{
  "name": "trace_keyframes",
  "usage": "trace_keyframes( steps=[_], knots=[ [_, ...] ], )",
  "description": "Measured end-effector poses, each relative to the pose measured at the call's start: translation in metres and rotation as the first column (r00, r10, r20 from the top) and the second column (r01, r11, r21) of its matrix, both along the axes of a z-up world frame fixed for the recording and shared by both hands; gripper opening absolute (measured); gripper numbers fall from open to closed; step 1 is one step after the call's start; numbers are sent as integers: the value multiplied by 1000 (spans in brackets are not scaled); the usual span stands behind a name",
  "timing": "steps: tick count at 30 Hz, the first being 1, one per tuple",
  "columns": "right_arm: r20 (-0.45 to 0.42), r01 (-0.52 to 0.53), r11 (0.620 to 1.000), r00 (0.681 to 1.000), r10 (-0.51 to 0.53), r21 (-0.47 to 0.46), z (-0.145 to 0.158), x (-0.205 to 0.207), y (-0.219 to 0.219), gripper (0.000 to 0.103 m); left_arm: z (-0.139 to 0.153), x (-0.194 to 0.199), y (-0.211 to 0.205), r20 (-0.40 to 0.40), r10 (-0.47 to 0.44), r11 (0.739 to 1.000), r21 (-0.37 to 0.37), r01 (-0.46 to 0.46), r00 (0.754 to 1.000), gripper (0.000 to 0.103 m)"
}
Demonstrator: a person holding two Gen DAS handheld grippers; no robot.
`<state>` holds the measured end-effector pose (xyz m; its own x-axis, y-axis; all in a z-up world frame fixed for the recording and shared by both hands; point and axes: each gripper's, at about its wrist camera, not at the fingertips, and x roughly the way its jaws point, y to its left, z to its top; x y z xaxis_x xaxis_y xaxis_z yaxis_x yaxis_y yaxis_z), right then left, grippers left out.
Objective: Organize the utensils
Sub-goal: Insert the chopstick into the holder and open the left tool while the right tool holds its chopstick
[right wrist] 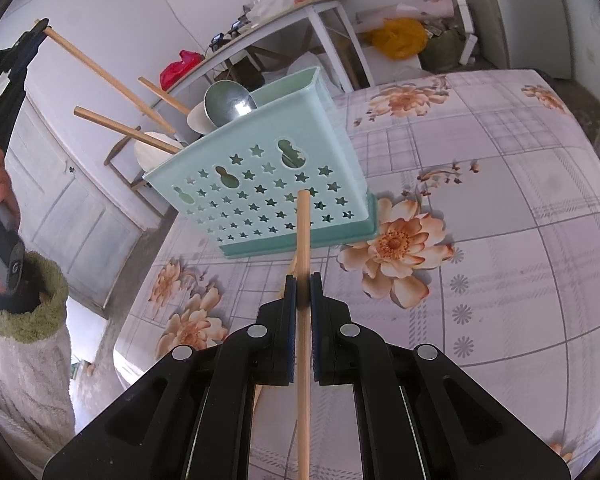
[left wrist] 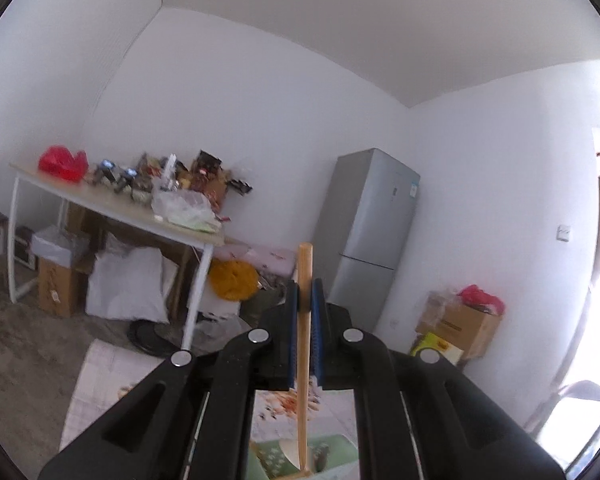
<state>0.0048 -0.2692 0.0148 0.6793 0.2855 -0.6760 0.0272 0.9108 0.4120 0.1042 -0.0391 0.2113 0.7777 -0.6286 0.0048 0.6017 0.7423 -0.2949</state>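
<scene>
Both-handed: each black gripper, left gripper (left wrist: 305, 296) and right gripper (right wrist: 303, 288), clamps a round wooden handle (right wrist: 303, 240); mint star-pierced plastic caddy (right wrist: 276, 196) stands near the floral worktop's (right wrist: 500, 240) far-left edge.

Pretty sure I'm in somebody's home. Ahead of my left gripper (left wrist: 305, 292) there's a fridge (left wrist: 370, 232) and a cluttered table (left wrist: 112, 206). Floral tablecloth (right wrist: 500, 220) sits under my right gripper (right wrist: 303, 280).

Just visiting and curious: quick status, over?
Left gripper shut on wooden-handled utensil above holder. Right gripper shut on wooden handle. Mint utensil holder ahead, nothing blocking.
</scene>
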Motion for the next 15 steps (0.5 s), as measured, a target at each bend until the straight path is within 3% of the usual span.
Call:
trace_keyframes(
  steps=[7, 15],
  knots=[
    [0, 1, 1000, 1000, -1, 2, 0, 0, -1, 5, -19, 14, -13, -2, 57, 998, 21, -57, 998, 6],
    [1, 7, 1000, 1000, -7, -1, -1, -1, -8, 5, -54, 32, -23, -123, 39, 999, 12, -38, 992, 6]
  ],
)
